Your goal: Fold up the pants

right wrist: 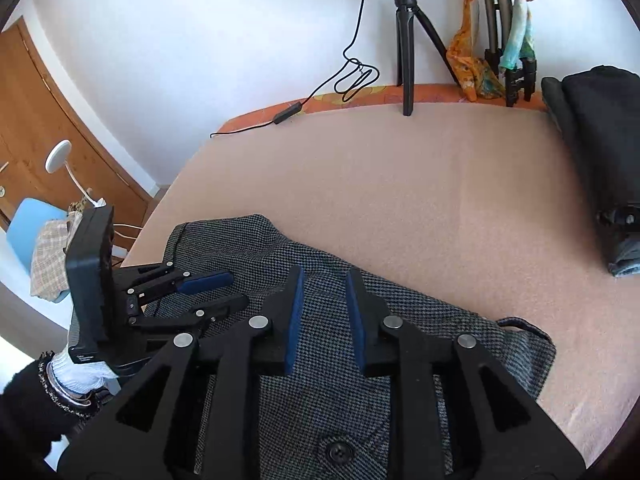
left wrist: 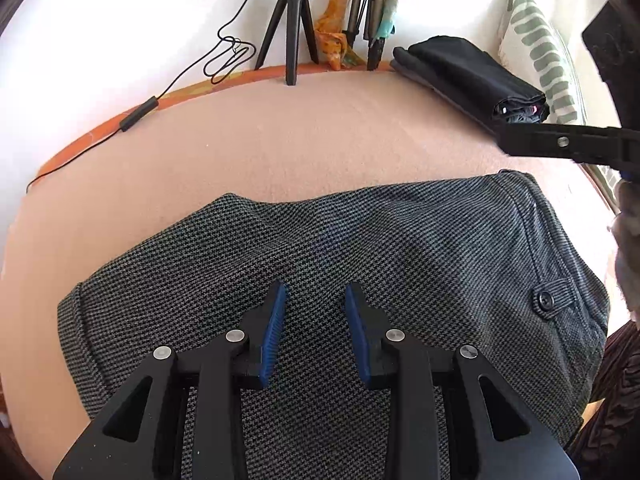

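Note:
Grey houndstooth pants (left wrist: pixel 360 248) lie folded on the pink bed, with a buttoned tab (left wrist: pixel 546 300) at the right. My left gripper (left wrist: pixel 316 292) hovers just above the middle of the cloth, open and empty. It also shows in the right wrist view (right wrist: pixel 228 290) at the left, over the pants' left end. My right gripper (right wrist: pixel 325 280) is open and empty above the pants (right wrist: pixel 420 320), near a button (right wrist: pixel 339 453). One of its fingers (left wrist: pixel 560 142) shows at the right edge of the left wrist view.
A stack of dark folded clothes (left wrist: pixel 476 76) lies at the far right of the bed (left wrist: pixel 280 140). A black tripod (left wrist: pixel 294 24), a cable (left wrist: pixel 224 56) and a striped pillow (left wrist: pixel 540 48) stand along the far edge. A blue chair (right wrist: pixel 32 224) stands left of the bed.

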`<state>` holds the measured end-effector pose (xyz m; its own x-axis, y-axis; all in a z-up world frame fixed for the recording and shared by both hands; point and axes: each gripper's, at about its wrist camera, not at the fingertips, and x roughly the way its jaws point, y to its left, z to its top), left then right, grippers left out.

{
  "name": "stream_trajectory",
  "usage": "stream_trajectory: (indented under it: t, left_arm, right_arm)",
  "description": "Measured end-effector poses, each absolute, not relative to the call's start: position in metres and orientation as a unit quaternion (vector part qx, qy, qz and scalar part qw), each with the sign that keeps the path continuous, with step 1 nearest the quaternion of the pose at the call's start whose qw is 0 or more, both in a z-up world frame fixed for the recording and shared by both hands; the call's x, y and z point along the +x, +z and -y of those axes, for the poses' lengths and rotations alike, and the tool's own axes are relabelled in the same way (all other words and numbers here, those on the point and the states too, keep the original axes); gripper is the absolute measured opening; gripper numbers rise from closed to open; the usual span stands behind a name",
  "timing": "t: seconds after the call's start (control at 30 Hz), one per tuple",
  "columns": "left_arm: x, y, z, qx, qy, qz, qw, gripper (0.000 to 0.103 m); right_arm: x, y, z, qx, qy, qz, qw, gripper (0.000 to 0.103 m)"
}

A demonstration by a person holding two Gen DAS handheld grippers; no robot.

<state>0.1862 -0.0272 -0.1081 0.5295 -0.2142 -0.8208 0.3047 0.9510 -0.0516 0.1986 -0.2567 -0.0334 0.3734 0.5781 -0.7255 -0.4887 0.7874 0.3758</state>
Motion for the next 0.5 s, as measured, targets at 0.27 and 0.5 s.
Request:
stream_trajectory:
  t: [0.27, 0.5]
  left_arm:
    - [0.189, -0.117, 0.031, 0.070, -0.137, -0.462, 0.873, 0.032]
    - [0.182, -0.102, 0.036, 0.069, -0.137, -0.446, 0.882, 0.032]
  right_arm:
    - [0.170, -0.033, 0.339, 0.102, 0.253, -0.460, 0.845, 0.041]
    - [0.127, -0.067, 0.397, 0.155, 0.199, -0.498, 0.830, 0.044]
